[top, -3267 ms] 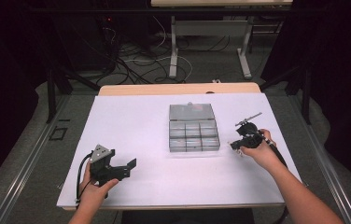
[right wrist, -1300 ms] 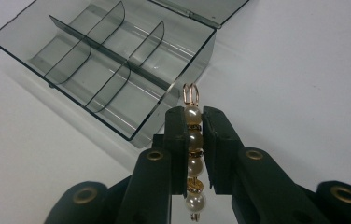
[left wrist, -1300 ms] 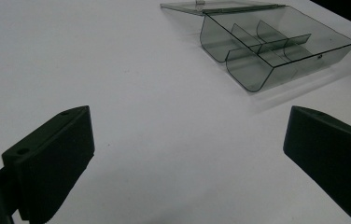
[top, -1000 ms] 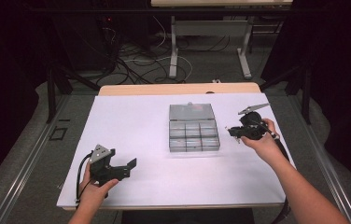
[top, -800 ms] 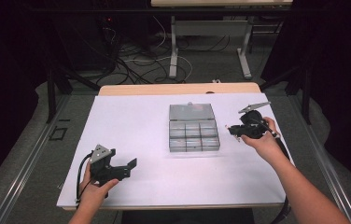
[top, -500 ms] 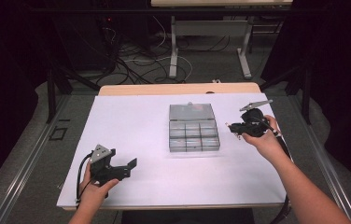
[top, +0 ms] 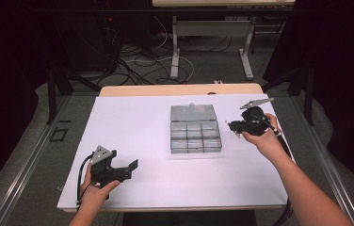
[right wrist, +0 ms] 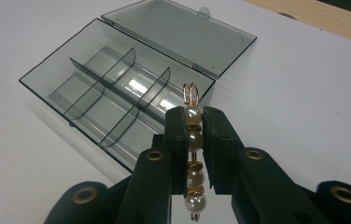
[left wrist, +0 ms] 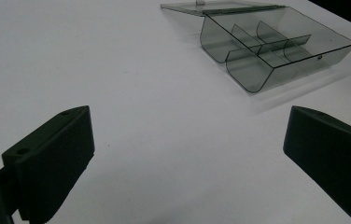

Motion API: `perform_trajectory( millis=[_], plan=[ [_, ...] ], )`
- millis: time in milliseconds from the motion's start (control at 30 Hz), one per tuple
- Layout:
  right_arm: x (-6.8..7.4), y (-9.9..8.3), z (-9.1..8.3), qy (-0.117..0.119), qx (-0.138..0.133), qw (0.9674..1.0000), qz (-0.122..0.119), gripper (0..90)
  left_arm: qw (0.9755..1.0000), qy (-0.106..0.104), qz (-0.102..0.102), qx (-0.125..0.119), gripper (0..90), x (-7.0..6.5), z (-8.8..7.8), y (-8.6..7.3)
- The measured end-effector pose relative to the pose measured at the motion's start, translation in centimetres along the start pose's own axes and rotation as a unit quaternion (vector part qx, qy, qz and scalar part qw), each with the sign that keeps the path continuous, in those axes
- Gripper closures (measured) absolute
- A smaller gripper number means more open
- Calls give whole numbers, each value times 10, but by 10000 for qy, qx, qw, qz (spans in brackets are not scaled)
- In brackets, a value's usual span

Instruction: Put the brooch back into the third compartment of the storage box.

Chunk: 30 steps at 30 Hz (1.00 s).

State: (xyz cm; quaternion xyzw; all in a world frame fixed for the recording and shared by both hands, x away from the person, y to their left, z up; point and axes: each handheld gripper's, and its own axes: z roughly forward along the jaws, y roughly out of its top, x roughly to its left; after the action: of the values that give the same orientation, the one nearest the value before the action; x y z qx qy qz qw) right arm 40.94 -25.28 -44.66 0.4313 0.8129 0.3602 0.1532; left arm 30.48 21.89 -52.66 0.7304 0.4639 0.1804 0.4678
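Ahead of the left gripper, bare white tabletop is left free up to the clear smoked-plastic divided box. Before the right gripper, passage is blocked only by that box, its lid laid flat behind.

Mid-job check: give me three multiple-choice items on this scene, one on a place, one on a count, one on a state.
1. Where is the right gripper?
A. beside the clear box
B. inside it
C. off the table

2. How many pearls show on the pearl clip?
A. one
B. four
C. seven

3. The left gripper is:
A. shut on the lid
B. holding the clip
C. open

Answers: 1 A, it shows at the box's right side in the high view; 2 B, four show between the jaws; 3 C, its jaws stand wide apart.
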Motion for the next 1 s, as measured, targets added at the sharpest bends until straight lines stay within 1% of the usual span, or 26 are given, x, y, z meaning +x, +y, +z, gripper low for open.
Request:
perform_trajectory(
  millis=[33,67,233,267,300,333,433,500,600,633,667,733,833,900,933,1000],
  plan=[
    [1,1,0,-13,-9,10000,8,810,10000,2,-1,15,18,0,0,0],
    [1,1,1,-7,-44,10000,-41,810,10000,-4,-5,5,18,0,0,0],
    [3,5,1,10,-48,10000,-61,810,10000,-3,-6,-6,18,0,0,0],
    [4,6,2,-4,-82,9999,-106,810,10000,-3,-3,-5,18,0,0,0],
    [5,8,2,18,-77,10000,-59,810,10000,0,-4,-4,19,0,0,0],
    [5,9,3,20,-120,9999,-105,810,10000,0,-4,-4,18,0,0,0],
    [6,10,3,18,-113,9999,-71,810,10000,0,1,-6,18,0,0,0],
    [6,11,5,11,-140,9998,-147,810,10000,-1,5,-5,18,0,0,0],
    [6,11,5,31,-133,9998,-111,810,10000,1,3,-9,18,0,0,0],
    [5,12,6,8,-202,9996,-202,809,10000,-1,0,-5,18,0,0,0],
    [6,12,6,23,-194,9997,-168,810,10000,-1,1,-4,18,0,0,0],
    [6,13,7,29,-240,9995,-186,810,10000,1,5,-2,18,0,0,0],
    [7,14,8,29,-239,9995,-192,810,10000,8,7,-3,18,0,0,0],
    [7,14,10,24,-277,9993,-258,810,10000,2,8,-2,18,0,0,0],
    [8,15,10,39,-272,9994,-216,810,10000,6,8,1,18,0,0,0],
    [8,16,12,46,-305,9992,-255,809,10000,9,11,-5,18,0,0,0]
  ],
)
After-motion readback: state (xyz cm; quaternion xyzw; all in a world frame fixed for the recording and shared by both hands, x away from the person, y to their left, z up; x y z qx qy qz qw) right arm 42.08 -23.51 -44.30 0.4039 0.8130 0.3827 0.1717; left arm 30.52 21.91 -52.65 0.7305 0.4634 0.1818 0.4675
